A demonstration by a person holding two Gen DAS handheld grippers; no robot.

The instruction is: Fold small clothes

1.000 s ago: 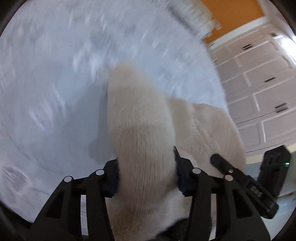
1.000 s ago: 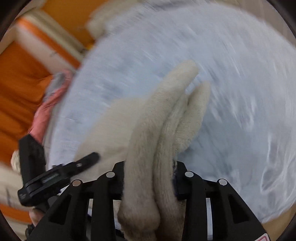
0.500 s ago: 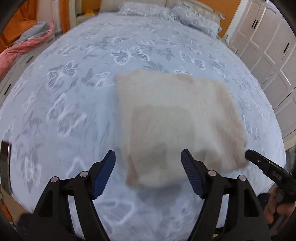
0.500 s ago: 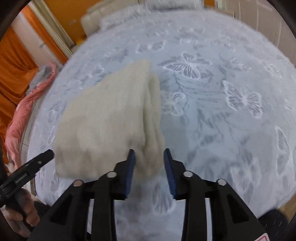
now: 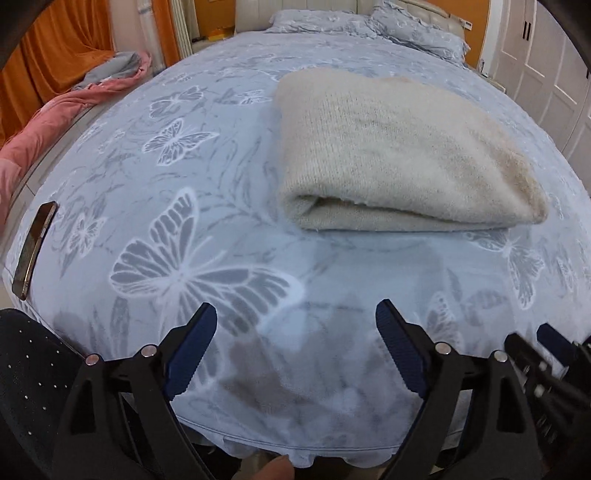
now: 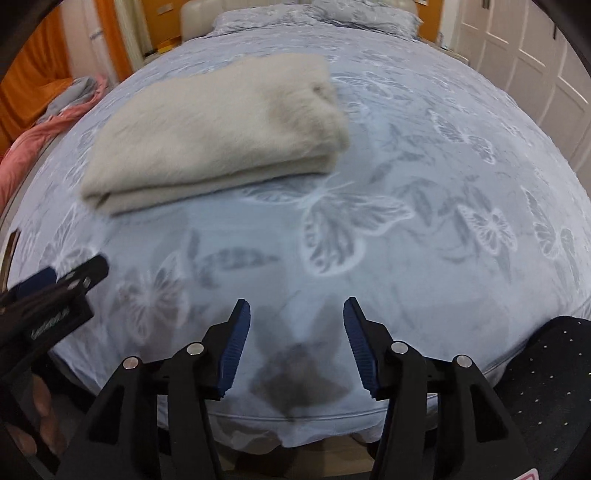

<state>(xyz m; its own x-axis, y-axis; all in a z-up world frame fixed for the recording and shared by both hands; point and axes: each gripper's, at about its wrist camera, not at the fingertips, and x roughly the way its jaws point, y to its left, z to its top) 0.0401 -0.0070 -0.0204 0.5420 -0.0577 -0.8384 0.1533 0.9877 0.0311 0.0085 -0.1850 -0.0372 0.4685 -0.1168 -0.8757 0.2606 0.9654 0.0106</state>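
Observation:
A cream fuzzy knit garment [image 5: 399, 155] lies folded into a thick rectangle on the blue butterfly-print bedspread [image 5: 184, 229]; it also shows in the right wrist view [image 6: 221, 133]. My left gripper [image 5: 295, 332] is open and empty, well back from the garment near the bed's front edge. My right gripper [image 6: 295, 328] is open and empty, also near the front edge, to the right of the garment. Each gripper shows at the side of the other's view: the right one [image 5: 546, 354] and the left one [image 6: 55, 291].
A phone [image 5: 35, 247] lies at the bed's left edge. A pink and grey blanket [image 5: 55, 114] is heaped off the left side. Pillows [image 5: 417, 29] lie at the headboard. White wardrobe doors [image 6: 535, 59] stand on the right. Dark dotted fabric [image 6: 546, 387] lies at the front.
Both grippers held the cream garment a second ago, then opened and let it go. They have since pulled back toward the bed's front edge, leaving it folded on the bed.

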